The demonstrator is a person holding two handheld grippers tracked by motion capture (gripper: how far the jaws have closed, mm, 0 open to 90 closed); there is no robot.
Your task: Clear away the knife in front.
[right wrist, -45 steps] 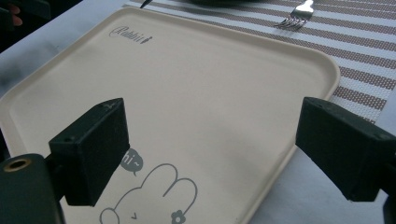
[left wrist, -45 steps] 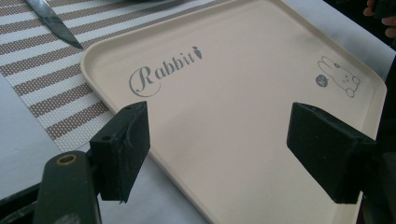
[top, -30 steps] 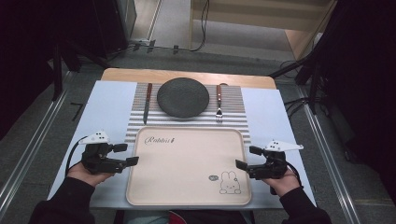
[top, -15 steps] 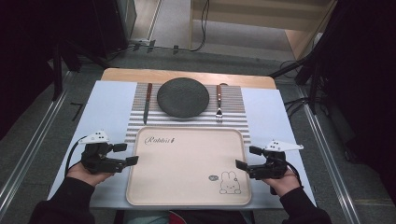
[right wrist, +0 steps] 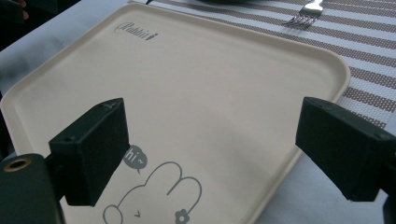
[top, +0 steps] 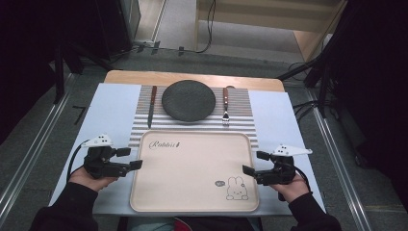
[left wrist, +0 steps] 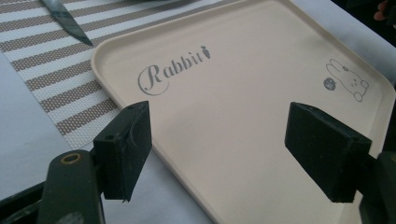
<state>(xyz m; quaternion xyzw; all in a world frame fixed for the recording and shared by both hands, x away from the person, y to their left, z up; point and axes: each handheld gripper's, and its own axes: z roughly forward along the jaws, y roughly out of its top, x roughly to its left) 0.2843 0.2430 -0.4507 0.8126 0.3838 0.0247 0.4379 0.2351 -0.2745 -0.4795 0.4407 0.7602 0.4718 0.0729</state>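
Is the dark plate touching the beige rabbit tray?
Apart. The high view shows a band of striped placemat between the plate and the tray's far rim.

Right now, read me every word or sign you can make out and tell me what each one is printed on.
"Rabbit", in grey script with a small carrot after it, stands near one corner of the beige tray.
"hi~", in a dark speech bubble, stands beside the rabbit drawing at the tray's opposite corner.
No other print can be made out; the plate, knife, fork and striped placemat show none.
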